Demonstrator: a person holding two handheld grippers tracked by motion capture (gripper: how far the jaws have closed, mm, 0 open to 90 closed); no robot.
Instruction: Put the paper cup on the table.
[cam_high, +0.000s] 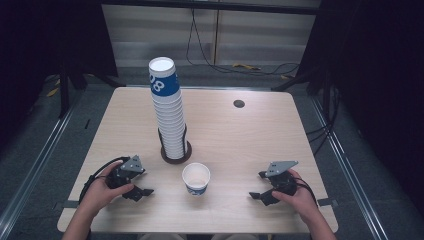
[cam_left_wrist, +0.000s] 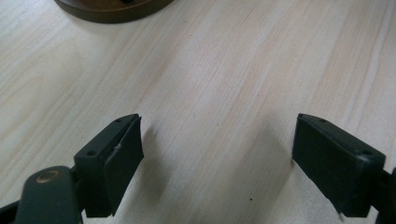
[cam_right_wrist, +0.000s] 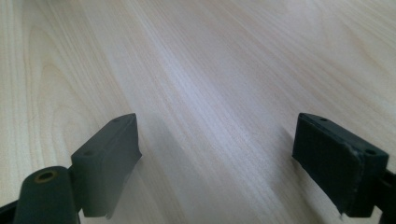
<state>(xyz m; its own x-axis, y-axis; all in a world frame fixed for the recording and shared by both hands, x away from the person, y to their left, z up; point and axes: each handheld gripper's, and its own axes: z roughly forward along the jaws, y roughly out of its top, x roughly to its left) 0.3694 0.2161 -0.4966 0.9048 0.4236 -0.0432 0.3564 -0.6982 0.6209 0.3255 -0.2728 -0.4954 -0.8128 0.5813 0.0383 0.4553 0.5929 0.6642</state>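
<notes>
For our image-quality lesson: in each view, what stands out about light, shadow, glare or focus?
High view: the pale wooden table is evenly lit against dark surroundings, and the tall stack of white paper cups casts little shadow. Left gripper view: soft shadows beside the open black claw. Right gripper view: a pale sheen crosses the wood, which blurs farther off.

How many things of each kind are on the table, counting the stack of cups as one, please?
Cup stack: 1
Stack holder: 1
Single cup: 1
Grippers: 2, left and right
Total: 5
</notes>
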